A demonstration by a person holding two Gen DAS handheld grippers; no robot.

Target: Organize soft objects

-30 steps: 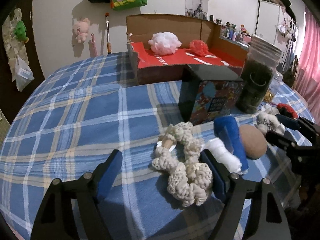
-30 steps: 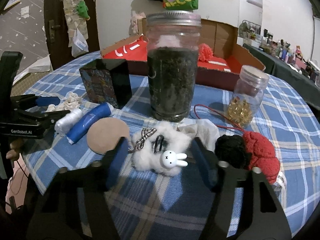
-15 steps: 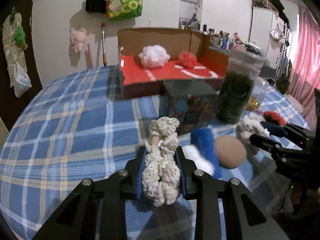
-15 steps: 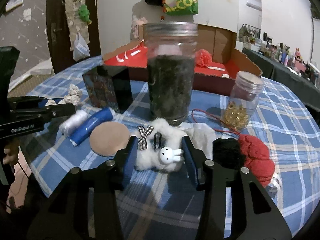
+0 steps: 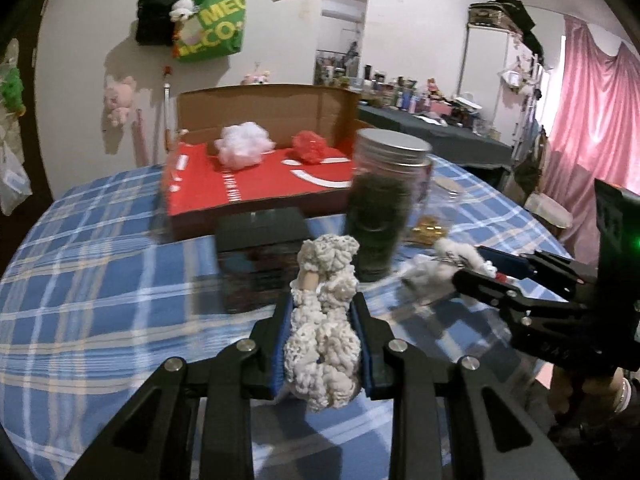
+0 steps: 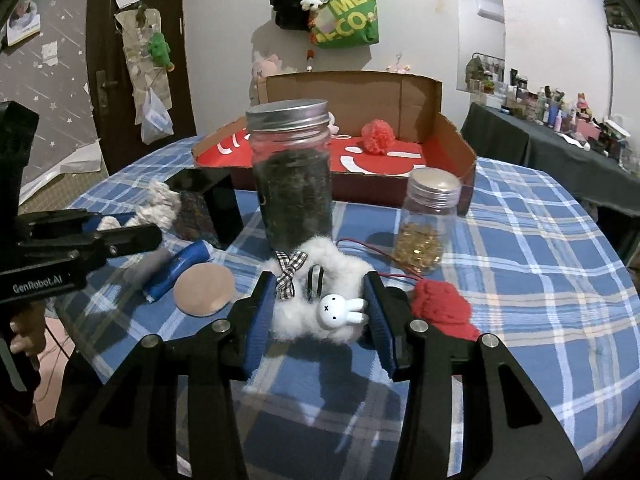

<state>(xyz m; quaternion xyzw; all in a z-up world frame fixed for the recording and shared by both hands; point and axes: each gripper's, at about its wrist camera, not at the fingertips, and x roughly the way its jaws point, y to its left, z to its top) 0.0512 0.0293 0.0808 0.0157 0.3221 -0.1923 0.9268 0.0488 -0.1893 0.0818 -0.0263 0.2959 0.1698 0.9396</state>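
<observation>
A: Left wrist view: the cream scrunchie (image 5: 324, 332), loose on the cloth a second ago, is now clamped by the left gripper (image 5: 322, 344) and raised.

B: And the fluffy white clip (image 6: 318, 300)?

A: Pinched by the right gripper (image 6: 320, 316); the red box (image 6: 400, 160), at twelve o'clock, is judged next.

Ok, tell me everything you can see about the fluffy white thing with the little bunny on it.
The fluffy white scrunchie looks like soft faux fur, bunched up. It carries a black-and-white checked bow, a dark striped loop and a small hard-looking white bunny charm with cross eyes. It sits squeezed between the blue pads of the right hand-held gripper, in front of the dark-filled jar. Whether it touches the checked tablecloth is unclear.
</observation>
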